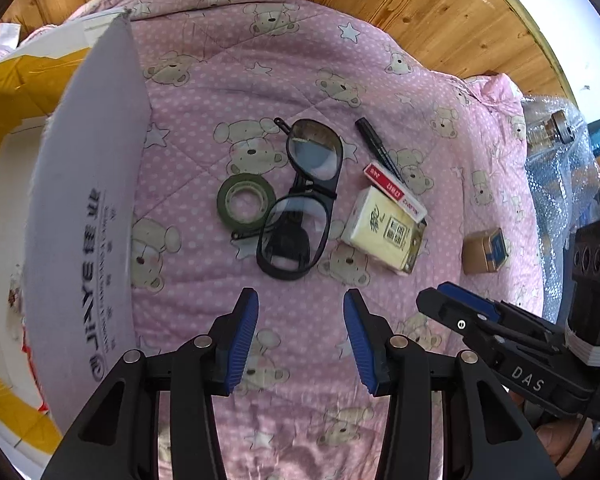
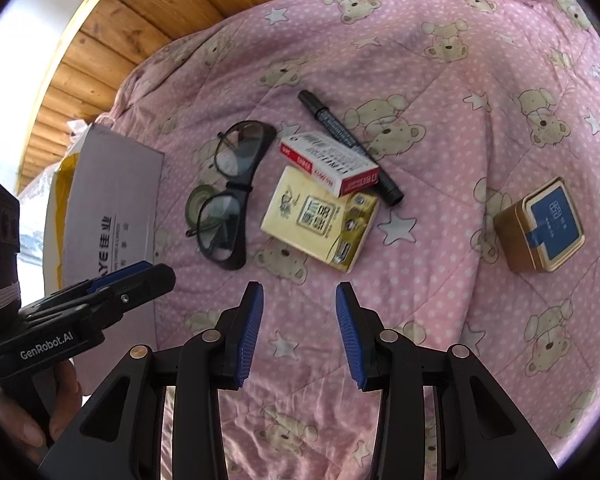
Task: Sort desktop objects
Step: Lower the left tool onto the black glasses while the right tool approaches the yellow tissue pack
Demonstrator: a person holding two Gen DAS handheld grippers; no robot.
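Black-framed glasses (image 1: 304, 200) (image 2: 230, 196) lie on the pink quilt beside a green tape roll (image 1: 246, 201) (image 2: 196, 204). To their right sit a cream tissue pack (image 1: 384, 232) (image 2: 320, 220), a red-and-white small box (image 1: 396, 192) (image 2: 328, 162) leaning on it, and a black marker (image 1: 378, 148) (image 2: 350, 140). A gold box with a blue lid (image 1: 484, 250) (image 2: 540, 226) rests apart at the right. My left gripper (image 1: 300, 336) hovers open just short of the glasses. My right gripper (image 2: 299, 330) is open too, short of the tissue pack.
An open cardboard box (image 1: 84, 208) (image 2: 108, 200) with a grey flap and yellow tape stands at the left. The quilt (image 1: 228, 80) lies on a wooden surface (image 1: 440, 8). Bubble wrap with a glass bottle (image 1: 548, 130) sits at the far right. A hand (image 2: 24, 416) holds the left gripper.
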